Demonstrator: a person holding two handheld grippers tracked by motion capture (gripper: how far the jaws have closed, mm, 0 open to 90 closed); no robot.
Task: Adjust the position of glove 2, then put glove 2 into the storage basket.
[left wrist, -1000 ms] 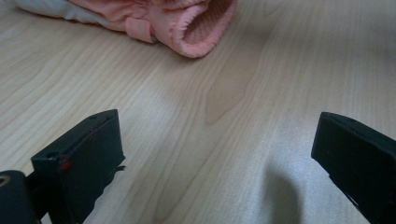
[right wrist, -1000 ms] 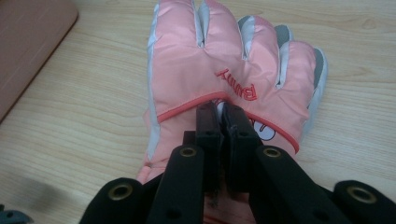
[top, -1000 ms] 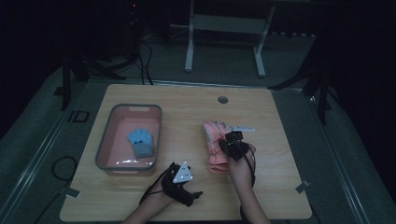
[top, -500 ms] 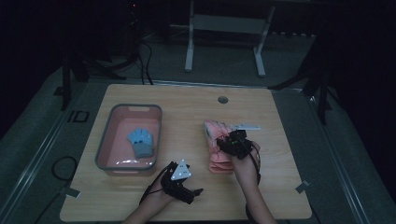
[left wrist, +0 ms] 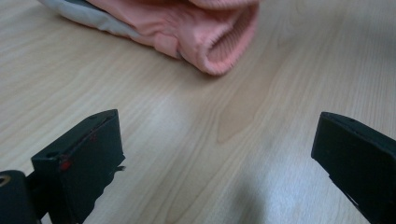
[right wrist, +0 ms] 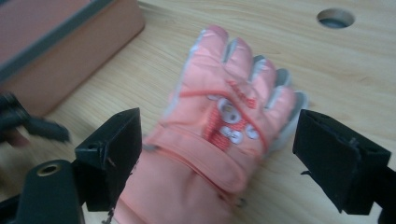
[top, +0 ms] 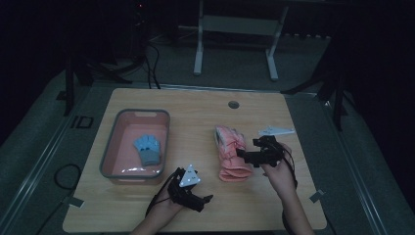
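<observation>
i see the pink glove (top: 231, 152) lying flat on the desk (top: 205, 112) just right of centre in the high view, its finger end toward the top of the frame and its ribbed cuff toward the bottom. my right gripper (top: 243, 157) sits at the glove's right side, low on its cuff half; in the right gripper view its fingers (right wrist: 112, 154) stand wide apart to either side of the glove (right wrist: 219, 135), with nothing gripped between them. my left gripper (top: 205, 200) rests low in the high view, left of and below the glove's cuff; in the left gripper view its fingers (left wrist: 84, 158) are spread wide over bare wood, with the cuff (left wrist: 219, 42) near the top of the frame. left of centre in the high view sits a pink bin (top: 110, 152) holding a blue-grey glove (top: 148, 149).
</observation>
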